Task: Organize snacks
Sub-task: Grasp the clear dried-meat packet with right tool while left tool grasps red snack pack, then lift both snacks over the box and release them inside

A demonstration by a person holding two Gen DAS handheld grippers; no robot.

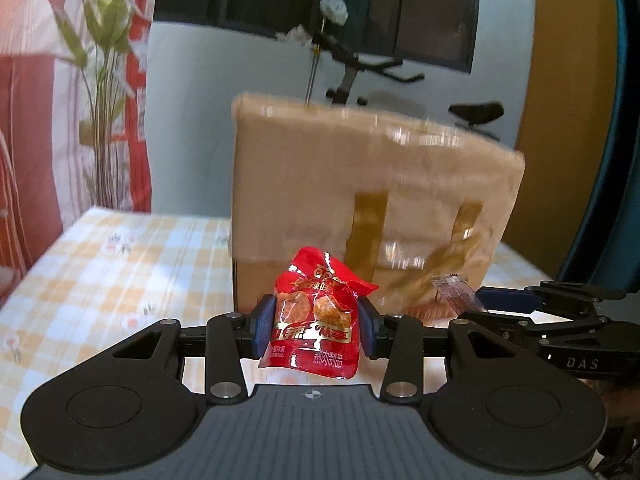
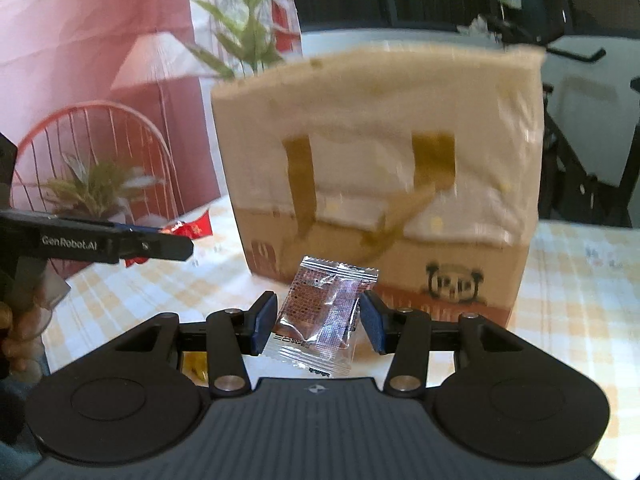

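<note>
Up close in the left wrist view, a table under a yellow-and-white checked cloth [image 1: 100,264] runs back to a pale wall, with a dark window at twelve o'clock, pink and red curtains at nine and a leafy plant [image 1: 100,40] at ten. A tan insulated bag [image 1: 380,184] with olive straps stands on the cloth at one o'clock, blurred; an exercise bike shows behind it. The left gripper [image 1: 316,326] has its blue pads clamped on a red snack packet [image 1: 316,320], which stands upright between them, its crumpled top poking toward twelve o'clock in front of the bag's lower face. At three o'clock the right gripper [image 1: 476,300] comes in sideways, a clear wrapper at its tip.

Seen from the right wrist, the same checked cloth [image 2: 580,280] lies under the bag [image 2: 380,140], which fills twelve o'clock and carries a small panda print near its base. A pink wire chair with a potted plant sits at nine o'clock. The right gripper [image 2: 318,322] is closed on a clear snack sachet [image 2: 324,312], held upright and slightly tilted between the pads, just before the bag's base. At nine o'clock the left gripper [image 2: 176,240] shows edge-on with the red packet [image 2: 196,226] at its tip.
</note>
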